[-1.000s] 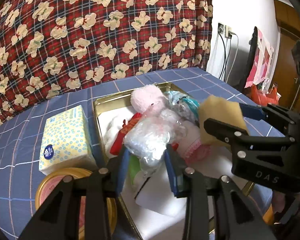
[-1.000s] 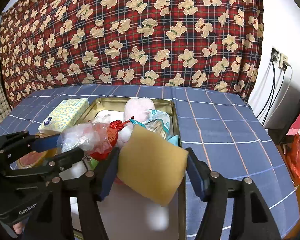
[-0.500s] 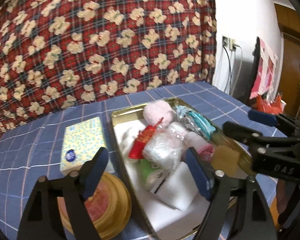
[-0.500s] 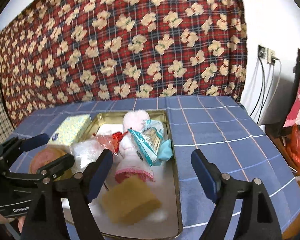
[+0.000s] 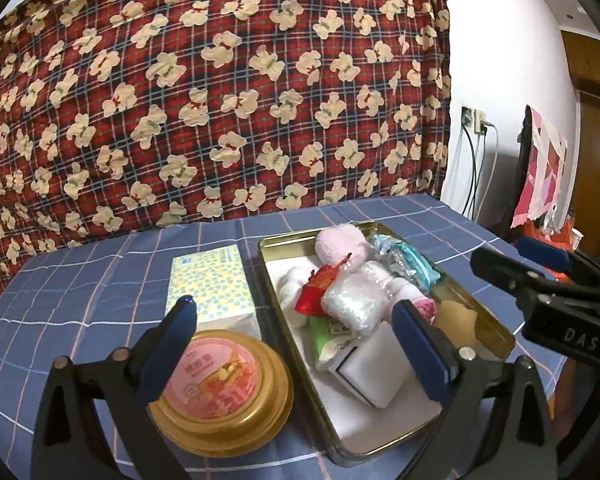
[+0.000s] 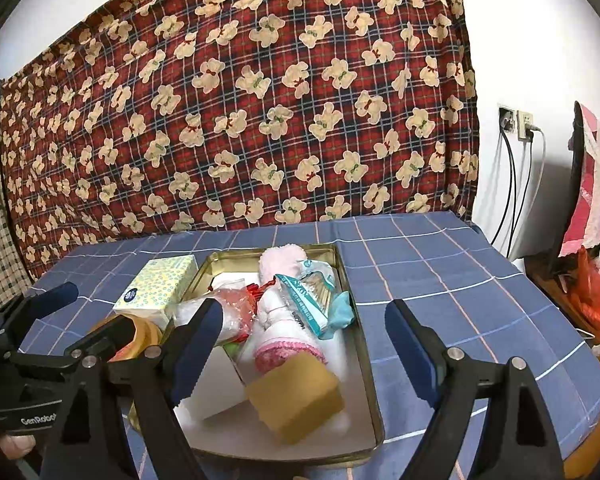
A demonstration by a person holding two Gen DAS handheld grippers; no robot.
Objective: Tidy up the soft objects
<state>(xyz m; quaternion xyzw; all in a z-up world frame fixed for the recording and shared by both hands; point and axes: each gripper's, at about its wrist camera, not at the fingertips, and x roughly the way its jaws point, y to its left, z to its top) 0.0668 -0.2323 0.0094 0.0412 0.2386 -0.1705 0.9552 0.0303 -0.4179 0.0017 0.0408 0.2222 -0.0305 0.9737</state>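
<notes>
Gold-coloured metal tray (image 6: 362, 332) sits on the blue checked tablecloth (image 6: 440, 264), piled with soft things: a yellow sponge (image 6: 296, 404) at the near end, a pink-trimmed white sock roll (image 6: 280, 340), a crinkly clear bag (image 5: 352, 300), a pink fluffy ball (image 5: 338, 242), a teal packet (image 6: 312, 296) and a white block (image 5: 374, 366). Left gripper (image 5: 296, 344) has just been opening and stands spread wide, nothing between its blue pads. Right gripper (image 6: 304, 344) is spread too, empty, with the sponge lying loose in the tray below it. Beside the tray on the left lie a tissue pack (image 5: 210, 284) and a round gold-rimmed tub (image 5: 220, 384)
</notes>
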